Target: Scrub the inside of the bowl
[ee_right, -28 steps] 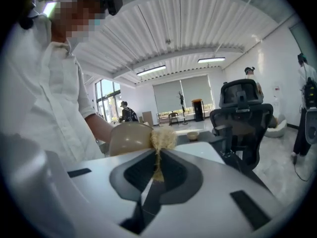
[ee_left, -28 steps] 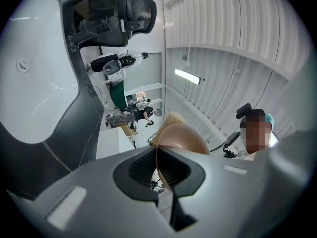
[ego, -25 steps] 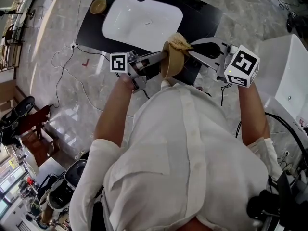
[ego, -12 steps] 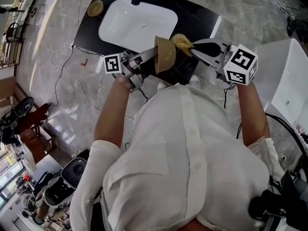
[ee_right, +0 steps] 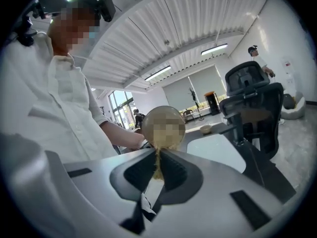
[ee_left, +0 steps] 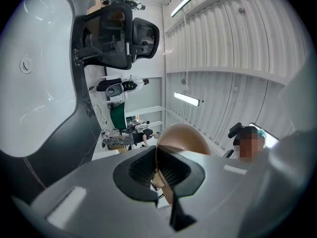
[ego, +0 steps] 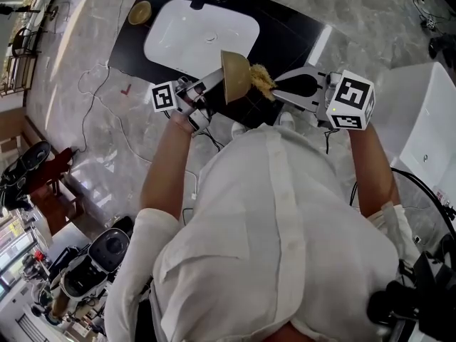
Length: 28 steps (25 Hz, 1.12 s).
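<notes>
- Bowl: tan, held on edge in mid-air over near edge of black bench, just near side of white sink.
- Left gripper: fingers clamped tight on bowl rim, bowl wall between them.
- Right gripper: fingers pinched on yellow fibrous scrubber; scrubber against bowl's right face.
- Small tan dish: far left corner of bench.
- Office chair: beyond bench, seen in right gripper view.
- White shirt: fills near part of head view.
</notes>
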Each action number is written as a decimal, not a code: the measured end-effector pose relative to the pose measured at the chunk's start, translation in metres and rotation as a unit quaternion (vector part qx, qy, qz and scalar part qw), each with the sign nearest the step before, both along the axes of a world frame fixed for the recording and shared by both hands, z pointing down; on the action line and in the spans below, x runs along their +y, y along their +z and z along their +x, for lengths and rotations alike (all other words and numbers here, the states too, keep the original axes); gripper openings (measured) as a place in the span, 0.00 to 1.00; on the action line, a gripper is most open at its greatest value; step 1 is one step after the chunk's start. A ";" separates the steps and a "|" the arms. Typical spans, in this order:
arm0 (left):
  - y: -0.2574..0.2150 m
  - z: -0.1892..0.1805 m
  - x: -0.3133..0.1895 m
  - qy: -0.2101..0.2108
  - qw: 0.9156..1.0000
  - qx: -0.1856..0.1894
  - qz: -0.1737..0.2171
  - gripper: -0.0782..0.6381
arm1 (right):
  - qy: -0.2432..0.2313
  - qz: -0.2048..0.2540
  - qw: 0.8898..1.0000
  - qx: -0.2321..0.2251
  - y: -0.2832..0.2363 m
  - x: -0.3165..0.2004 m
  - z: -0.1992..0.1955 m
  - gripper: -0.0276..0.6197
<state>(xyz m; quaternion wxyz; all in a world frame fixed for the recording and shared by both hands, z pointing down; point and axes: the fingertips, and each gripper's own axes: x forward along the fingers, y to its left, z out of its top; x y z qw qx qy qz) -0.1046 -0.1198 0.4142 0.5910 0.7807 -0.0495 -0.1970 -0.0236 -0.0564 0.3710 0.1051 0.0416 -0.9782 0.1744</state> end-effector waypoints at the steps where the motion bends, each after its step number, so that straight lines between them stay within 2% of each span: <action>1: 0.000 0.001 0.000 -0.001 1.000 0.000 0.000 0.13 | -0.002 -0.002 1.000 -0.006 -0.001 0.001 0.002 0.08; 3: -0.001 0.005 0.000 -0.001 1.000 -0.001 0.001 0.13 | 0.016 -0.008 1.000 -0.012 -0.001 -0.008 0.010 0.08; 7: 0.000 0.016 0.001 0.004 1.000 -0.009 0.005 0.13 | 0.064 -0.008 0.998 0.009 0.014 -0.034 0.026 0.08; 11: -0.002 0.021 -0.002 -0.005 1.000 -0.003 0.005 0.13 | 0.035 -0.005 0.999 0.032 0.023 -0.028 0.020 0.08; 16: 0.004 0.021 -0.006 -0.023 1.000 -0.017 0.002 0.13 | -0.027 -0.009 1.000 0.011 0.021 -0.005 0.018 0.08; 18: 0.005 0.019 -0.007 -0.025 0.999 -0.020 0.003 0.13 | -0.026 -0.013 1.000 -0.010 0.015 -0.008 0.024 0.08; 21: 0.006 0.022 -0.005 -0.024 0.999 -0.023 0.004 0.13 | 0.007 -0.011 1.000 -0.020 0.010 -0.026 0.037 0.08; 24: 0.005 0.028 -0.001 -0.022 1.000 -0.017 0.007 0.13 | 0.030 -0.002 1.000 0.009 0.019 -0.040 0.040 0.08; 28: 0.001 0.031 -0.002 -0.036 0.999 -0.008 0.008 0.13 | -0.003 -0.003 0.999 0.039 0.031 -0.026 0.029 0.08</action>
